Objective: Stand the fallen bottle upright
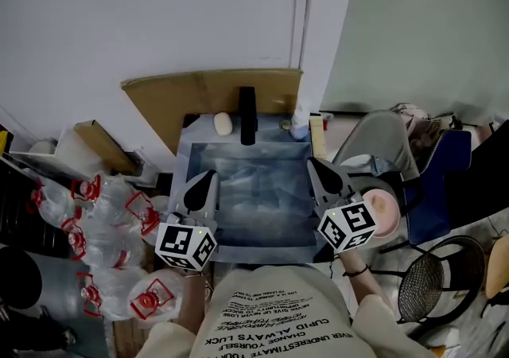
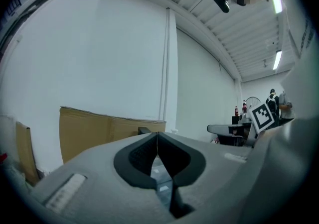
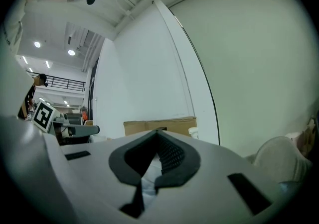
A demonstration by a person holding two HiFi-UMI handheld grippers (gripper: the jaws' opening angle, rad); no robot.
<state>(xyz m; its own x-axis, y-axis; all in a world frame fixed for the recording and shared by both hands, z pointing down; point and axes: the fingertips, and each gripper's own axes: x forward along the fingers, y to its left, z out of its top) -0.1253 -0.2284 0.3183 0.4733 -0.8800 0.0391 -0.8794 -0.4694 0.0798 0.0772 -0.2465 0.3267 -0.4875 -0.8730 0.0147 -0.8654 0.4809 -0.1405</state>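
**Head view.** A table (image 1: 238, 247) draped in blue-grey cloth is sitting against a white wall, with a cardboard sheet (image 1: 215, 90) leaning behind it. The black bottle (image 1: 247, 115) is standing upright at the table's far edge, in front of the cardboard. A white rounded item (image 1: 223, 123) is lying just beside it on the left; what it is cannot be told. A small white bottle (image 1: 300, 122) is standing near the far right corner. The left gripper (image 1: 211, 174) is hovering over the table's left edge and the right gripper (image 1: 312, 162) over its right edge, both well apart from the black bottle. A heap of clear jugs (image 1: 103, 225) with red handles is lying on the floor to the left. A wire-mesh stool (image 1: 433, 281) is standing to the right.

**Left gripper view.** The left gripper (image 2: 157, 134) is pointing level at the cardboard sheet (image 2: 89, 133). Its jaws are meeting at the tips, with nothing between them.

**Right gripper view.** The right gripper (image 3: 158, 132) is pointing level towards the cardboard sheet (image 3: 164, 124) and the small white bottle (image 3: 193, 132). Its jaws are pressing together, holding nothing.
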